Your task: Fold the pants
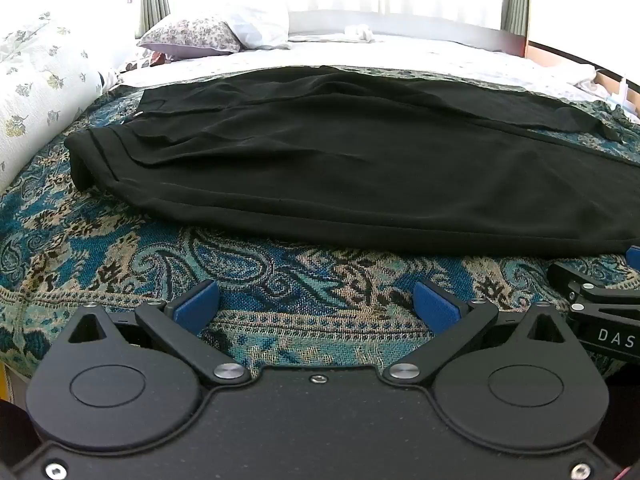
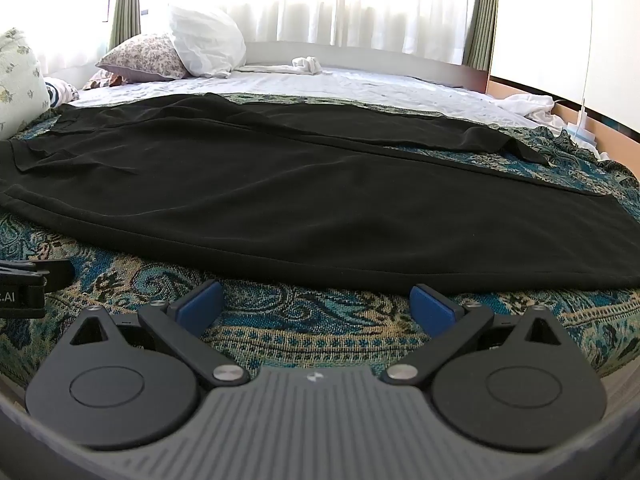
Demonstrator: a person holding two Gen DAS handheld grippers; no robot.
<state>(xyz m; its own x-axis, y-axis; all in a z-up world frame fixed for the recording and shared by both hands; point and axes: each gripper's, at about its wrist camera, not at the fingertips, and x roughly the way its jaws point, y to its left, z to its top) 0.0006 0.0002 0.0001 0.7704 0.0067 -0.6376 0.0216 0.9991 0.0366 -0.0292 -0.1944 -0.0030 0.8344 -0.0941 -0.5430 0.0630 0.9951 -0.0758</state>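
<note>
floral bolster (image 1: pixel 40 92): way over at 9 o'clock in the left wrist view, cream with little flower sprigs, lying along the edge of the bed.

pillows (image 1: pixel 192 34): up around 11 o'clock, a patterned one with a white one (image 2: pixel 204 40) stacked behind it, curtains (image 2: pixel 128 0) glowing bright at the back.

paisley throw (image 1: pixel 280 280): teal and tan, spread over the near half of the bed, and it's what everything sits on.

pants (image 1: pixel 340 168): black, laid flat across the throw, filling the middle of both views. Waistband end sits at about 9 o'clock, legs run off toward 3 o'clock, and the two legs split apart out on the right side (image 2: pixel 500 144). Near hem edge is just past both sets of tongs, not touching either.

left tongs (image 1: pixel 316 306): at 6 o'clock in their own view, blue pads spread wide apart, nothing between them but the throw. Hovering just short of the pants edge.

right tongs (image 2: pixel 316 306): same deal, pads wide apart and empty, throw underneath, pants edge just beyond the tips. They also peek in at 3 o'clock (image 1: pixel 600 300) in the left view, so the two sit side by side.

white sheet (image 2: pixel 360 84): bare mattress area at 12 o'clock behind the pants, with a small bunched white cloth (image 2: pixel 306 65) on it.
</note>
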